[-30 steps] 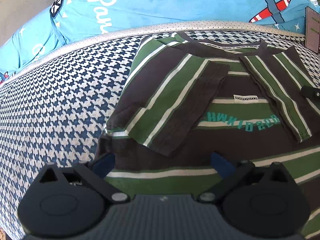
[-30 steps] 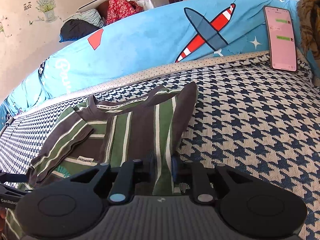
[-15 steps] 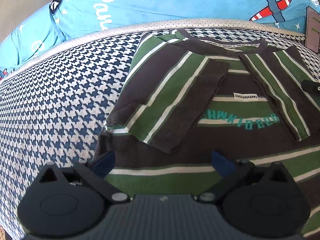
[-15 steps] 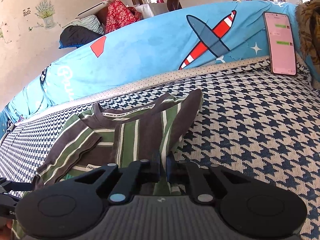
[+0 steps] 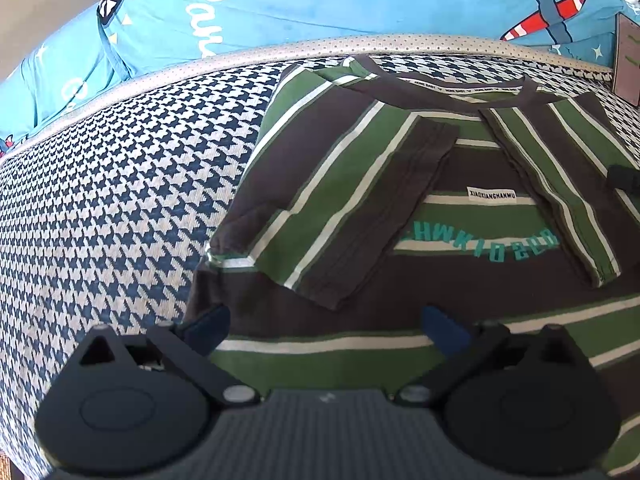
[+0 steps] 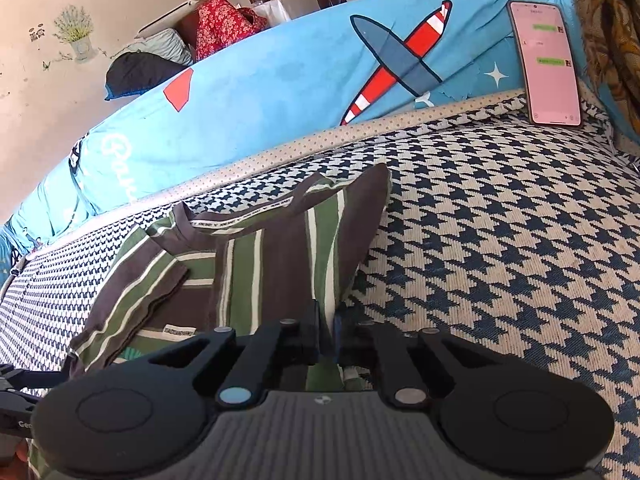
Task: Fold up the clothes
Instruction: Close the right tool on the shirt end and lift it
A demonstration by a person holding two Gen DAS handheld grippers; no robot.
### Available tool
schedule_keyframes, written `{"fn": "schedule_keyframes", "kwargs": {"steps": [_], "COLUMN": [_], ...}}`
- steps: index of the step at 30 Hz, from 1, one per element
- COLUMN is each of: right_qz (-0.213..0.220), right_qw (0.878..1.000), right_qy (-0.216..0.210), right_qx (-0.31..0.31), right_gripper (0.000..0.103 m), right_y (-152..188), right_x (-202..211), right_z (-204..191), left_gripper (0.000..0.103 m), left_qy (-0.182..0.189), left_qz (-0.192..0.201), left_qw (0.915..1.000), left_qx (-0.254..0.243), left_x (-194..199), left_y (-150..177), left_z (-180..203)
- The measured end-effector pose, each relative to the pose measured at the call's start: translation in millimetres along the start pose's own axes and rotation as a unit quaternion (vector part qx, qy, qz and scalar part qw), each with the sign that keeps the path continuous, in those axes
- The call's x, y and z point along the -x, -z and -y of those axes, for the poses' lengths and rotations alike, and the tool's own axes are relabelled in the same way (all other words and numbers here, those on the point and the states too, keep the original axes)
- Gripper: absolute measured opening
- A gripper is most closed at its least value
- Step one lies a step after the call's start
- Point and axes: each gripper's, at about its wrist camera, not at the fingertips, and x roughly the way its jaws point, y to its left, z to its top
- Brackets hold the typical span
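Note:
A brown, green and white striped T-shirt (image 5: pixel 460 216) lies on a houndstooth bed cover (image 5: pixel 120 200), both sleeves folded in over its chest. My left gripper (image 5: pixel 324 326) hovers open over the shirt's lower left part, nothing between its blue pads. In the right wrist view the shirt (image 6: pixel 280 256) has its right side lifted, and my right gripper (image 6: pixel 326 334) is shut on that fold of striped fabric. The right gripper's tip (image 5: pixel 624 178) shows at the right edge of the left wrist view. The left gripper (image 6: pixel 16 396) appears at the lower left of the right wrist view.
A blue airplane-print quilt (image 6: pixel 280 80) is rolled along the far side of the bed. A lit phone (image 6: pixel 546 64) leans against it at the right, beside a brown patterned cloth (image 6: pixel 612 28). Bare houndstooth cover (image 6: pixel 500 260) stretches to the right of the shirt.
My right gripper has raised and carried the shirt's right side inward, so the fabric stands higher. The left gripper has stayed open and nearly still.

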Motion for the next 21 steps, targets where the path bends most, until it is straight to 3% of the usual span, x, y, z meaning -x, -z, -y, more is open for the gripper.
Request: {"fn": "schedule_keyframes", "kwargs": {"steps": [7,21], "right_qz": [0.022,0.037], "right_qw": [0.999,0.997], "right_qy": [-0.029,-0.065], "right_qx": [-0.001,0.010], "right_gripper": [0.007,0.007], "right_y": [-5,-16], "right_x": [11,4], "right_z": [-28,-83], "left_gripper": [0.103,0.103], "left_qy": [-0.003,-0.006], "left_qz": [0.007,0.005], "left_qw": [0.9999,1.0000], "left_qx": [-0.014,0.004], "left_x": [1,6], "left_y": [3,12], "left_z": [-3,-33]}}
